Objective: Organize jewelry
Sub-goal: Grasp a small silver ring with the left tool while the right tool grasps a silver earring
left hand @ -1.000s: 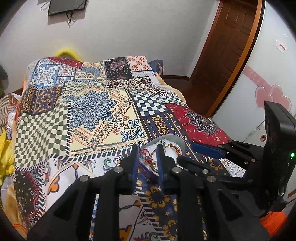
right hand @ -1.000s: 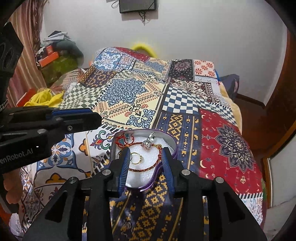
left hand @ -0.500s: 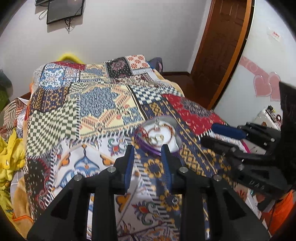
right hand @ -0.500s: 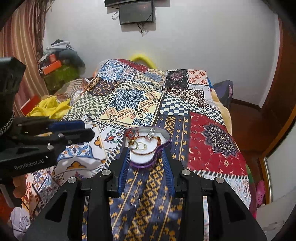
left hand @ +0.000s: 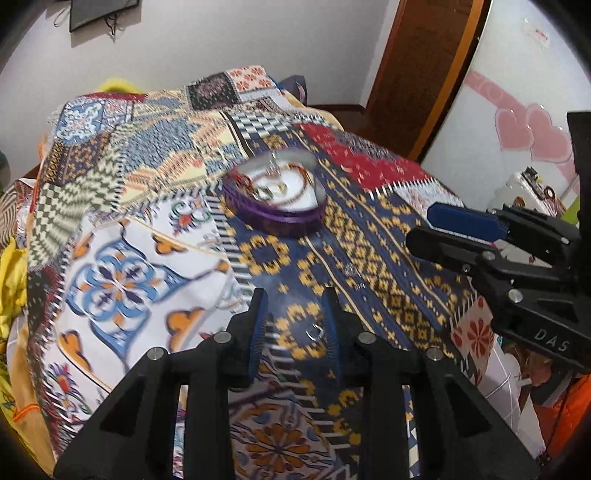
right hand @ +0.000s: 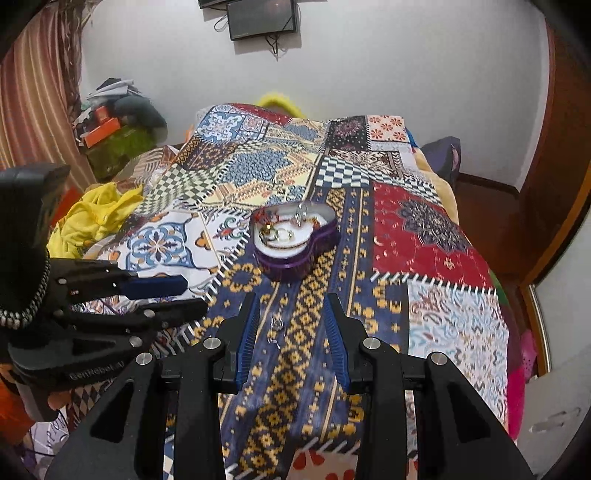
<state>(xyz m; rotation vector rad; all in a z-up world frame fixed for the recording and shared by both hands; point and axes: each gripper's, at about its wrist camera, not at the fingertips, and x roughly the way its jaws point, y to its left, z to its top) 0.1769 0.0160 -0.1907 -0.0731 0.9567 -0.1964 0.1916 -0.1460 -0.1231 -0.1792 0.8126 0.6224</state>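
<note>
A purple heart-shaped jewelry box with a white lining sits open on the patchwork bedspread; it also shows in the right wrist view. It holds a red bracelet, rings and earrings. A small silver ring lies on the spread between my left gripper's fingers. A small silver piece lies on the spread just ahead of my right gripper. My left gripper is open and empty. My right gripper is open and empty. Both hover well short of the box.
The patchwork bedspread covers the bed. Yellow cloth and clutter lie at the left. A wooden door and a wall with pink hearts are at the right. A dark screen hangs on the far wall.
Both grippers have pulled back from the jewelry box toward the near end of the bed, and the box now looks smaller and farther away. The left gripper's jaws have opened wider.
</note>
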